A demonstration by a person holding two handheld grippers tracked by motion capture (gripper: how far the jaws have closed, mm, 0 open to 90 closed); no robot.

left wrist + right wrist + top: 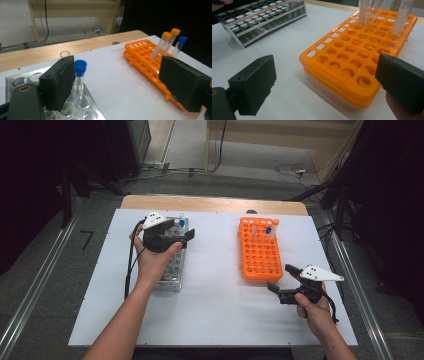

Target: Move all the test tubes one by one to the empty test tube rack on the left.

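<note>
Left tongs gape wide, nothing gripped, over the metal rack with its blue-capped tube just beside one pad, right tongs also open and empty near the orange rack holding three capped tubes, all on the white worktop.

White tabletop with two tube racks

A metal rack stands toward the tabletop's left edge, and an orange rack stands right of the middle, reaching nearly to the far edge. The two are well apart, with bare white surface between them. A wooden strip shows along the far edge.
</note>
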